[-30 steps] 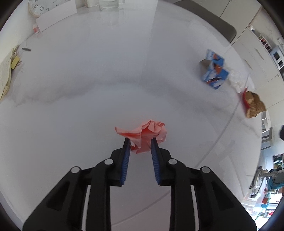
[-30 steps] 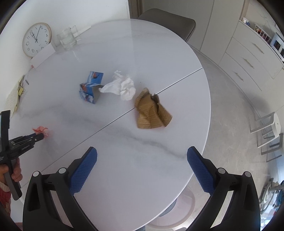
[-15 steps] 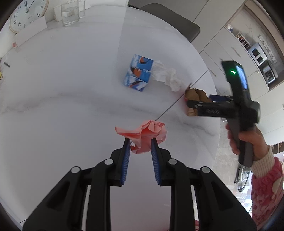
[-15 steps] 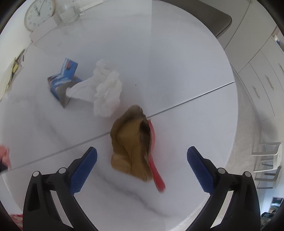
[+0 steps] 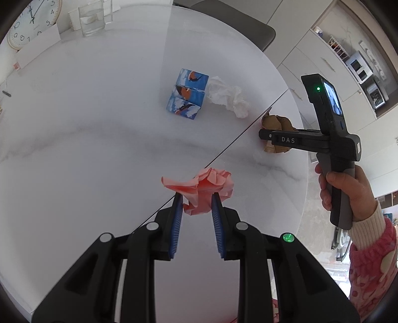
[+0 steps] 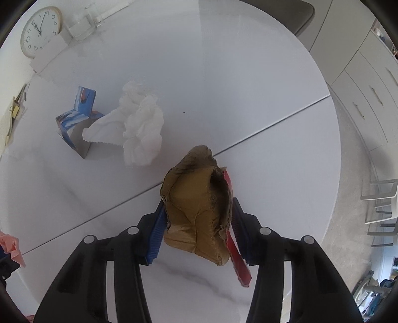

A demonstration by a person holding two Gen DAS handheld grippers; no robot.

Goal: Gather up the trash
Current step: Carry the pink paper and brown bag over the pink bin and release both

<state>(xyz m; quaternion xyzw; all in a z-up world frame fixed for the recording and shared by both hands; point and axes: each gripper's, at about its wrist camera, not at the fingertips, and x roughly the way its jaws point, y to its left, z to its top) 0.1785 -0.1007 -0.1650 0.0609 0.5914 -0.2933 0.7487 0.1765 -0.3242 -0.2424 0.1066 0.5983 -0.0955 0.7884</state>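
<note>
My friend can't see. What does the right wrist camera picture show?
The right gripper, whose blue jaws have just been closing, squeezes a crumpled brown cardboard scrap on a round white marble table. Behind it lie a crumpled white tissue and a torn blue carton.

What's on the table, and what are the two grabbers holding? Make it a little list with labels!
left gripper: shut on pink paper wad
right gripper: jaws just closed in, pads against brown paper scrap
still lying on table: blue printed carton, white tissue
carton and tissue: side by side, look touching
far edge: clock, glass
</note>
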